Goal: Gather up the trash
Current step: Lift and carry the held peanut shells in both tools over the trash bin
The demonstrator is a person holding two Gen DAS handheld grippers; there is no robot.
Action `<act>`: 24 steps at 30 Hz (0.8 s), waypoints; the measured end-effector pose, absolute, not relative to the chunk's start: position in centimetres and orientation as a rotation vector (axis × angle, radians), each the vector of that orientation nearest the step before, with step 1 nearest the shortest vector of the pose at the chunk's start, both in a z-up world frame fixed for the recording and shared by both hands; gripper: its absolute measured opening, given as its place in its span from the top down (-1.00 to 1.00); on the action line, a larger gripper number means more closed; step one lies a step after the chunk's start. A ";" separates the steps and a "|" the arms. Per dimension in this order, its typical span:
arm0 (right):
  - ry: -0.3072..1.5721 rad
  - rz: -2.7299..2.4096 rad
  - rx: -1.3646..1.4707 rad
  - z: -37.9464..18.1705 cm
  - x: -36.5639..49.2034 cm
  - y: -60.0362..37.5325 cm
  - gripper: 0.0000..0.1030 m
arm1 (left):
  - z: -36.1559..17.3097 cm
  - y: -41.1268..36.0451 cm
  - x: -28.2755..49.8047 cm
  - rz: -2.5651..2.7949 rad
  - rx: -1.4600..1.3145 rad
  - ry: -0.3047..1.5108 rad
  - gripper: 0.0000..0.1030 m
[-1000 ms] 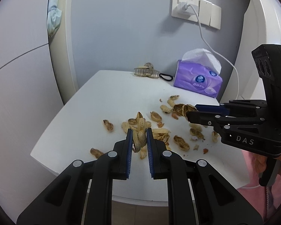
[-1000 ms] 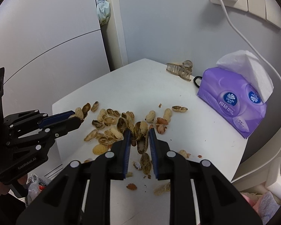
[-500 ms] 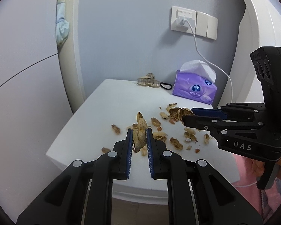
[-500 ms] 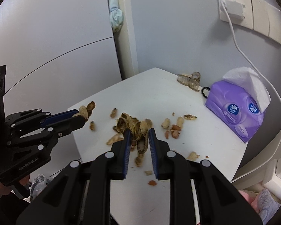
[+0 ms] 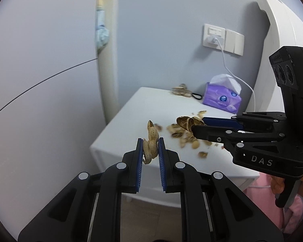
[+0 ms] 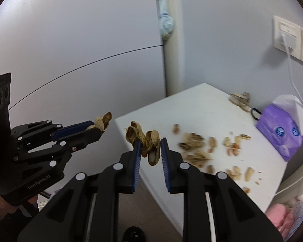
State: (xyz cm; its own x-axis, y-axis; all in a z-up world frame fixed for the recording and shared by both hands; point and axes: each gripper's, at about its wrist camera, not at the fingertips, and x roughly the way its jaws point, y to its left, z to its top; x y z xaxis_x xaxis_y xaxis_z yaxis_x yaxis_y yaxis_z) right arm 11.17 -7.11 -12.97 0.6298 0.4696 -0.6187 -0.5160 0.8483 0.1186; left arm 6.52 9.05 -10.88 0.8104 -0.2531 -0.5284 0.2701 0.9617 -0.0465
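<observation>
My left gripper is shut on a tan peanut shell and hangs past the near edge of the white table. In the right wrist view the same left gripper shows at the left with its peanut shell sticking out of the tips. My right gripper is shut on a clump of peanut shells, held above the table's corner. From the left wrist view that right gripper comes in from the right with its shell clump. Several loose peanut shells lie scattered on the table.
A purple tissue pack stands at the table's back right, with a hair claw and a black hair tie beside it. A white cable runs from the wall socket. Pink cloth lies low at the right.
Both grippers have pulled back and risen from the table, each still holding its shells. The table now looks smaller and farther away, and the views have swung toward the left wall.
</observation>
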 end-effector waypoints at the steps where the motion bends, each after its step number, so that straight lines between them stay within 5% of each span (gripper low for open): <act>1: 0.687 0.578 -0.075 -13.0 10.8 -6.4 0.60 | -10.9 9.7 6.1 -0.268 0.027 0.560 0.74; 24: 0.707 0.849 -0.153 -12.9 1.4 7.0 0.60 | -11.5 22.7 -7.4 0.004 -0.075 0.589 0.74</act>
State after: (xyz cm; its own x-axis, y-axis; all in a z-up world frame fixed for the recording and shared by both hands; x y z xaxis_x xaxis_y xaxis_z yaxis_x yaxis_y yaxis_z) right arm 1.45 7.01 -12.95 0.4502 0.6346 -0.6282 -0.7324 0.6649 0.1469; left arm -7.39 22.65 -11.48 0.8316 -0.0179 -0.5551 -0.0250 0.9973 -0.0697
